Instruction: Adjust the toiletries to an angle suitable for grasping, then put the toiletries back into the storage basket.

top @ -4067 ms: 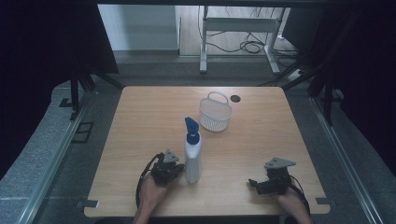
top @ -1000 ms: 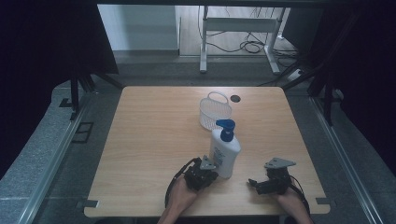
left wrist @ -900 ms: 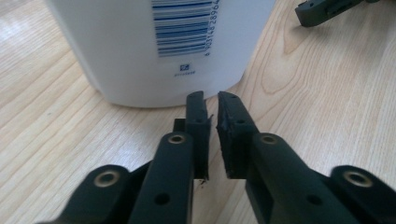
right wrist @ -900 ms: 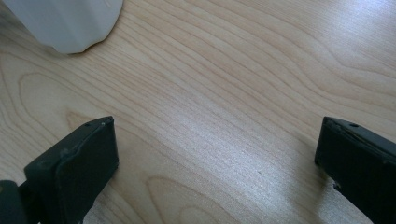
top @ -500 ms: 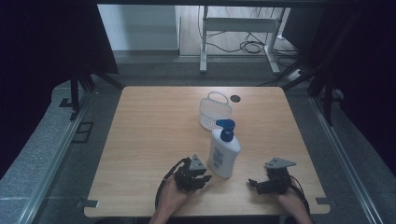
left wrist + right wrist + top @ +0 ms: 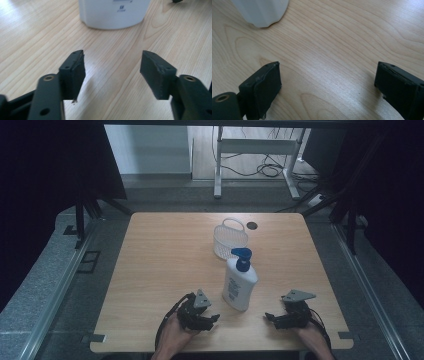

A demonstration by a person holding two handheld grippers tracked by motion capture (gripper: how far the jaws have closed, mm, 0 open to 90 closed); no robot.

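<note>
The left gripper (image 6: 212, 316) has just let go of the white pump bottle (image 6: 239, 281) and pulled back a little toward the person. A moment ago it was right up against the bottle's foot; now there is a strip of bare table (image 6: 150, 270) between them. The bottle has not moved since then. It stands upright on its own, just in front of the little white basket (image 6: 230, 239), on the person's side of it. So the job of moving the bottle over near the basket looks done for this hand.

The left gripper lies low, just left of the bottle, and points at it. Its jaws are spread wide with nothing in them. In the left gripper view the bottle's white base (image 6: 113, 12) sits a little ahead of the jaws.

The right gripper (image 6: 270, 316) rests low on the table, just right of the bottle. Its jaws are wide apart and empty too, and the person's hand (image 6: 311, 338) is behind it.
</note>
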